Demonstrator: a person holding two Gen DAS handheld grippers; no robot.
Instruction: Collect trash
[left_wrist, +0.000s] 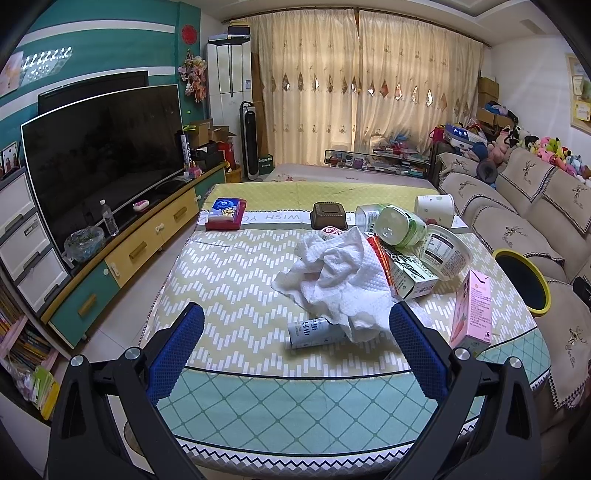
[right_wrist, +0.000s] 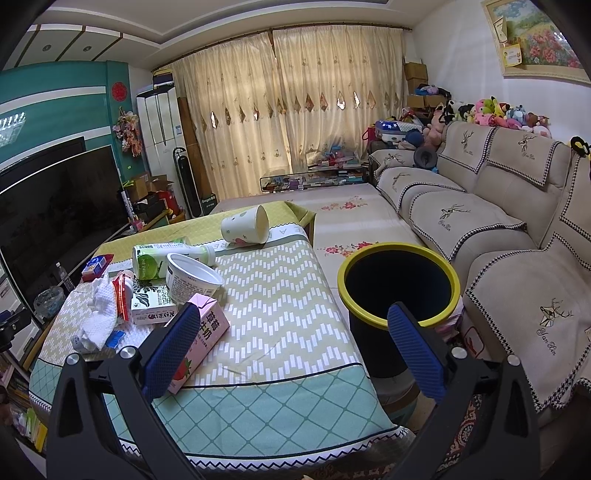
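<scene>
While both grippers (left_wrist: 295, 325) (right_wrist: 293, 332) gape empty, crumpled dimpled tissue (left_wrist: 338, 280) drapes a small cylindrical can (left_wrist: 314, 334).

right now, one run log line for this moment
left gripper: open, over crumpled tissue | right gripper: open, empty | bin: beside table

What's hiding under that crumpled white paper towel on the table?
A small white can pokes out from under the paper towel, lying on its side. A red wrapper edges out at its right. Anything else beneath is covered.
</scene>
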